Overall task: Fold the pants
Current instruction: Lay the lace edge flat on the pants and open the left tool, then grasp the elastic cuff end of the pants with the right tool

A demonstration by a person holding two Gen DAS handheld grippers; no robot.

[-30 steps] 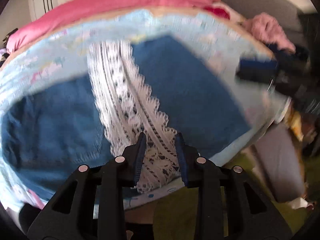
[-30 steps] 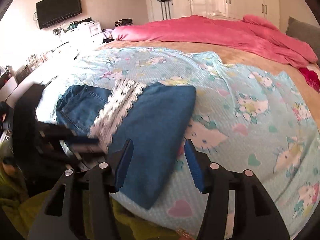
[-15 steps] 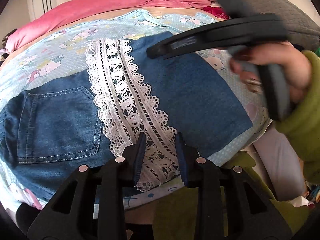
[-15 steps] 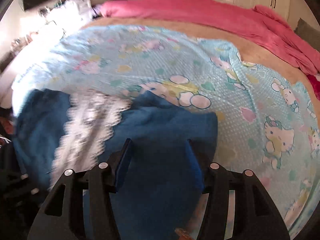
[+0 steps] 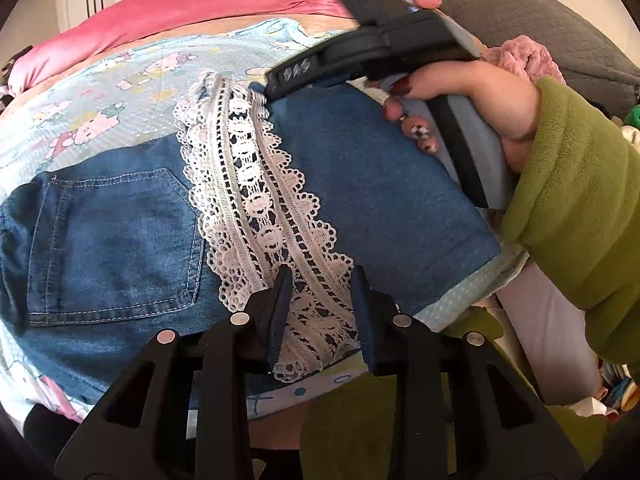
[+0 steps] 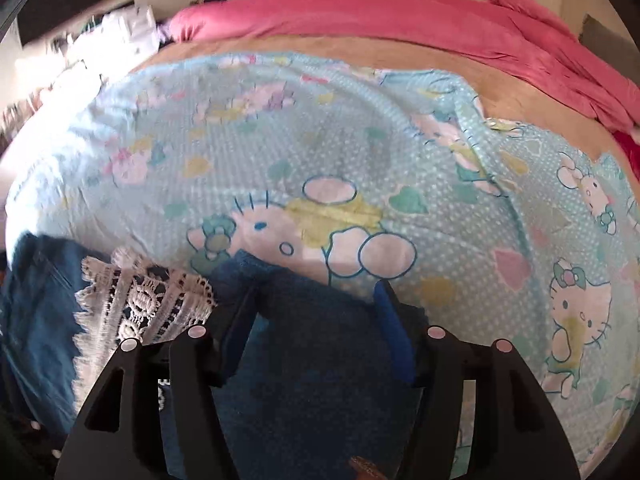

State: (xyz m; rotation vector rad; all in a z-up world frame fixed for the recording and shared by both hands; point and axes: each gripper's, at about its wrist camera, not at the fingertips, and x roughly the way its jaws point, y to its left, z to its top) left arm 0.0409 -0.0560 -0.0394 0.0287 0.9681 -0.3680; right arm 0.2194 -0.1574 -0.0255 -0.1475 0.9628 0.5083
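Blue denim pants (image 5: 120,240) with a white lace band (image 5: 256,184) lie folded on the cartoon-print sheet (image 5: 120,92). My left gripper (image 5: 320,292) is open, its jaws standing over the near end of the lace. My right gripper (image 6: 316,300) is open over the far edge of the darker denim part (image 6: 320,360); it also shows in the left wrist view (image 5: 280,80), held by a hand in a green sleeve. The lace also shows at the left of the right wrist view (image 6: 140,304).
A pink blanket (image 6: 400,20) lies across the far side of the bed. A pink knit item (image 5: 520,60) and a grey cushion (image 5: 540,8) are at the right. The bed's near edge (image 5: 280,396) is just under my left gripper.
My right gripper has swung from the near side across the pants to their far edge. My left gripper has stayed in place.
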